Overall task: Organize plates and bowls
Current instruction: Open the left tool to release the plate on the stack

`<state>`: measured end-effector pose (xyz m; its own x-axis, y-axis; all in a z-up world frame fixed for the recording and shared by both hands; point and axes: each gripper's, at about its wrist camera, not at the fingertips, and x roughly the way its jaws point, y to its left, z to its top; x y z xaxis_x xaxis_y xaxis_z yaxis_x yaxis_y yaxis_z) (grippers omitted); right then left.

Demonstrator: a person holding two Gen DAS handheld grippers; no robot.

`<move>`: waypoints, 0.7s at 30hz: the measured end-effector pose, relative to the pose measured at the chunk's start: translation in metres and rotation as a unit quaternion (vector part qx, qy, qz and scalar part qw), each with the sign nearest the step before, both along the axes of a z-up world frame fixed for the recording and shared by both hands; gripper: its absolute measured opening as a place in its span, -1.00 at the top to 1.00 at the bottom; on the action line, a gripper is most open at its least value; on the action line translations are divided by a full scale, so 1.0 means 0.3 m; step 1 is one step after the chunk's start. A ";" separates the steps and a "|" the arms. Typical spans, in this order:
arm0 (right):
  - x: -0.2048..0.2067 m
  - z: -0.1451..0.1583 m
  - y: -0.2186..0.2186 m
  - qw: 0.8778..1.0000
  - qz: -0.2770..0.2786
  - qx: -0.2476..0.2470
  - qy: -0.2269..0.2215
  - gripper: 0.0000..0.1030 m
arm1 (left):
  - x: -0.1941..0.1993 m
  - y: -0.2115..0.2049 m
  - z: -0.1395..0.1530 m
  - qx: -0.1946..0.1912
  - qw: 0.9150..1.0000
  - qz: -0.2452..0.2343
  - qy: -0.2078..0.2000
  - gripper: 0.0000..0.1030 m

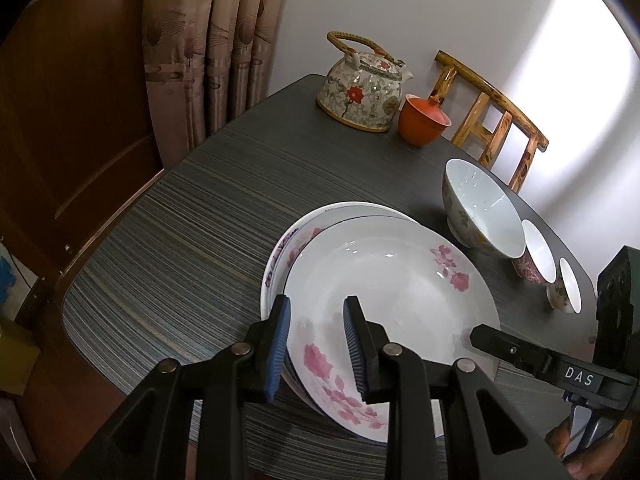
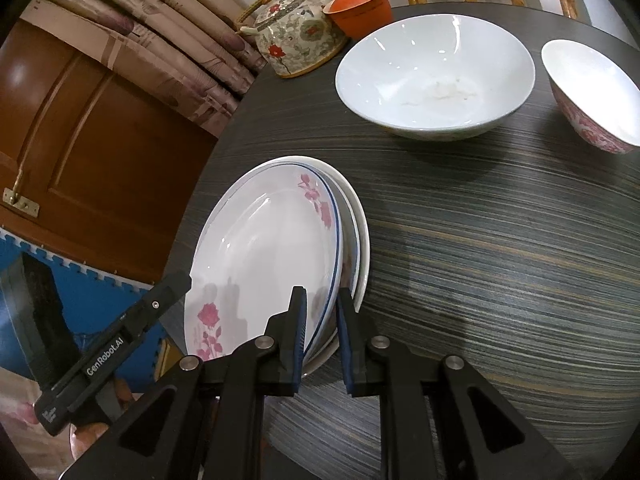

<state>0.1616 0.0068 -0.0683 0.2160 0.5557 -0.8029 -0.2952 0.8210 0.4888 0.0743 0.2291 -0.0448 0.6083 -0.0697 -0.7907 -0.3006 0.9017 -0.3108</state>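
Left tongs (image 1: 316,344) straddle the plate (image 1: 394,280); only there, the smallest bowl (image 1: 566,286).

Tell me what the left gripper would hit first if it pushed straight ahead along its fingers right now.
The left gripper already straddles the near rim of the top plate, so going on it would most likely meet that plate's white inside first. Depth is hard to judge in this fisheye view.
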 end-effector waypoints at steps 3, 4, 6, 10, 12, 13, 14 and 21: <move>-0.005 0.000 -0.011 1.000 -0.003 0.001 0.000 0.69 | -0.001 -0.002 0.001 0.001 1.000 -0.004 0.001 0.46; -0.006 0.000 -0.015 1.000 -0.005 0.002 0.000 0.69 | -0.003 -0.005 0.002 0.000 1.000 -0.004 0.001 0.46; -0.006 0.009 -0.025 1.000 -0.009 0.003 -0.005 0.69 | -0.004 -0.007 0.004 0.001 1.000 -0.006 0.000 0.46; -0.011 0.036 -0.029 1.000 -0.007 0.002 -0.020 0.72 | -0.003 -0.008 0.005 0.000 1.000 -0.007 0.000 0.46; -0.015 0.045 -0.026 1.000 -0.003 0.000 -0.024 0.78 | -0.003 -0.009 0.006 0.002 1.000 -0.008 0.001 0.46; -0.014 0.047 -0.023 1.000 -0.002 -0.001 -0.025 0.78 | -0.004 -0.013 0.005 0.003 1.000 -0.009 0.002 0.46; -0.015 0.050 -0.022 1.000 -0.001 0.001 -0.027 0.78 | -0.004 -0.015 0.005 0.003 1.000 -0.010 0.002 0.46; -0.019 0.051 -0.054 0.999 -0.017 0.012 -0.026 0.75 | -0.003 -0.029 0.000 0.002 1.000 -0.014 0.004 0.46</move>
